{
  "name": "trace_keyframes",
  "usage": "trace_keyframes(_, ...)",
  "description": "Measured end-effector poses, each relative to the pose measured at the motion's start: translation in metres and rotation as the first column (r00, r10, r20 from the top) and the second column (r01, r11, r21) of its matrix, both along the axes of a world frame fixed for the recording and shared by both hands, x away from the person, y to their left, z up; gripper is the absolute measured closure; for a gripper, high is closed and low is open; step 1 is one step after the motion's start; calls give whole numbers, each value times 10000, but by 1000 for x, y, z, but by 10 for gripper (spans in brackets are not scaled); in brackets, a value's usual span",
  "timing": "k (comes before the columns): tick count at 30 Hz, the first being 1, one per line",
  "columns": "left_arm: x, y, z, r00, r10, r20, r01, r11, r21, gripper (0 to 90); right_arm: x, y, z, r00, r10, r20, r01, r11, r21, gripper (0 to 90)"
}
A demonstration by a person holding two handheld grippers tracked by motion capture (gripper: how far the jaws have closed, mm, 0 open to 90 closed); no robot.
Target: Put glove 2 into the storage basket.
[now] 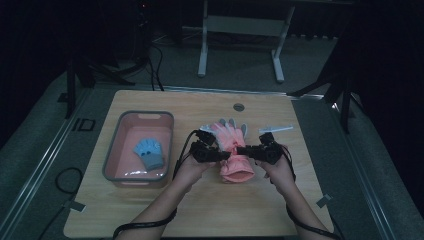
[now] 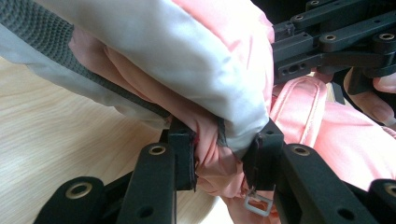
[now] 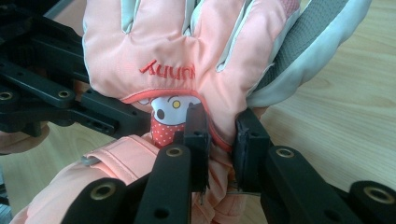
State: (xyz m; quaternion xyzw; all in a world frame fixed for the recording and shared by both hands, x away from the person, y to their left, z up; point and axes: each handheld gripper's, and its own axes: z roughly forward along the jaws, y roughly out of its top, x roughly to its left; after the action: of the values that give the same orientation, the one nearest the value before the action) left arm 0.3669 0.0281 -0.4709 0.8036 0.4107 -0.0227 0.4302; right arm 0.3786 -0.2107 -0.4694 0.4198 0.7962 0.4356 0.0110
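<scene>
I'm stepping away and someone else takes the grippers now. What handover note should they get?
Left gripper: shut on the pink glove, pinching its fabric.
Right gripper: shut on the same glove near the wrist.
The glove is between both grippers above the wooden table.
Done: a blue glove lies in the pink bin.
Left, probably: move the pink glove into the bin.

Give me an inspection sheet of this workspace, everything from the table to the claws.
Surface: wooden table, bare near the front edge.
Job's things: pink glove at the table's middle; blue glove in the pink bin.
Clutter: pale strip behind the pink glove.
Claws: left claw and right claw both pinch the pink glove's fabric.
Cables: black cable trails from each forearm; more on the floor.
Surroundings: dark room, white table frame behind.
</scene>
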Motion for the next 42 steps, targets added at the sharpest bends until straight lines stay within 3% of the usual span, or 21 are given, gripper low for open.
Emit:
trace_keyframes(13, -3, 32, 29, 9998, 77, 203, -84, 9994, 347, 689, -2, 30, 22, 9992, 191, 341, -192, 9998, 39, 777)
trace_keyframes(24, -6, 62, 43, 9992, 308, 272, -320, 9985, 446, 690, 2, 63, 36, 9969, 571, 549, -583, 9981, 203, 778)
trace_keyframes(36, -12, 119, 67, 9960, 857, 252, -874, 9935, 729, 689, 8, 120, 52, 9915, 1094, 704, -1126, 9927, 431, 778)
trace_keyframes(42, -18, 156, 81, 9926, 1180, 269, -1201, 9883, 941, 689, 10, 155, 60, 9879, 1386, 692, -1434, 9872, 699, 778)
